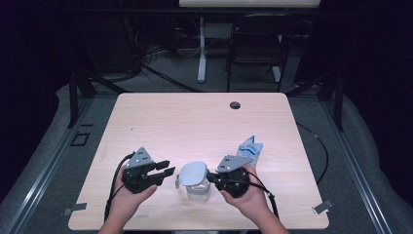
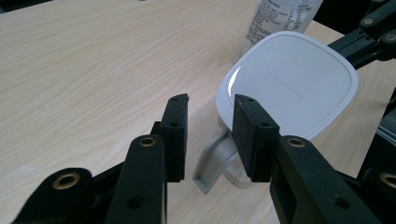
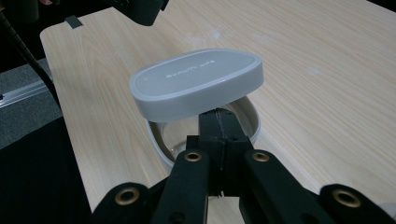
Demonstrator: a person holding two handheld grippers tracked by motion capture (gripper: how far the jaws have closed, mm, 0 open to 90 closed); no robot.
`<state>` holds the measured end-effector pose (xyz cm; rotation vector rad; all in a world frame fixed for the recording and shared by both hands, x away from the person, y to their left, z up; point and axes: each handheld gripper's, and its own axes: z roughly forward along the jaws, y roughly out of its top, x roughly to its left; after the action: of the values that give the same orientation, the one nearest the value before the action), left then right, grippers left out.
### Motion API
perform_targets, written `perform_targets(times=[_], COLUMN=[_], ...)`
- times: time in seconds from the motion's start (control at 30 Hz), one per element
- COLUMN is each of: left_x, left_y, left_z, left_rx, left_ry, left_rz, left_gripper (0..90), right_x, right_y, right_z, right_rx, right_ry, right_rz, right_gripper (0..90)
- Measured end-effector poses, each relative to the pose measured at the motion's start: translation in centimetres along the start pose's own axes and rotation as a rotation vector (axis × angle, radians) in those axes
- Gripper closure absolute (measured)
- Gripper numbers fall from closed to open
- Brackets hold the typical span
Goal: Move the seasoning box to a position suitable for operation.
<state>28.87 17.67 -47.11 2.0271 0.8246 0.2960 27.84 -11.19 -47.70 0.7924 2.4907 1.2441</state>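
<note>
In the high view, low and centre in the frame, a clear container (image 1: 197, 190) stands on the wooden table (image 1: 195, 122), its white lid (image 1: 192, 173) lifted and tilted above it. My right gripper (image 1: 211, 176) comes in from the lower right of that frame and reaches the container's right side. In the right gripper view my two black jaws are pressed together at bottom centre, with no gap between the pads, and they meet on the near rim of the container (image 3: 205, 135) just under the raised lid (image 3: 196, 84); I read this as a pinch on the rim, though the exact contact is hidden behind the jaws.

My left gripper (image 1: 164, 171) sits lower left of centre in the high view, just beside the lid and apart from it. In the left gripper view its pads stand parted at mid-frame, holding nothing; the lid's grey latch tab (image 2: 212, 163) hangs in the gap between them, and the lid (image 2: 289, 84) fills the right half.

A blue-and-white pouch (image 1: 251, 147) stands right of centre, behind my right gripper.
</note>
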Motion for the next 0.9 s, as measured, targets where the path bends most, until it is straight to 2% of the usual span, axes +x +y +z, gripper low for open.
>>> perform_targets(times=[0.9], left_x=[0.6], left_y=[0.0], left_z=[-0.8], left_rx=[-0.020], left_ry=[0.011], left_rz=[-0.015], left_gripper=[63.0], right_x=[0.7], right_y=[2.1], right_z=[0.0], right_rx=[-0.008], right_ry=[0.029], right_rz=[-0.013], right_gripper=[90.0])
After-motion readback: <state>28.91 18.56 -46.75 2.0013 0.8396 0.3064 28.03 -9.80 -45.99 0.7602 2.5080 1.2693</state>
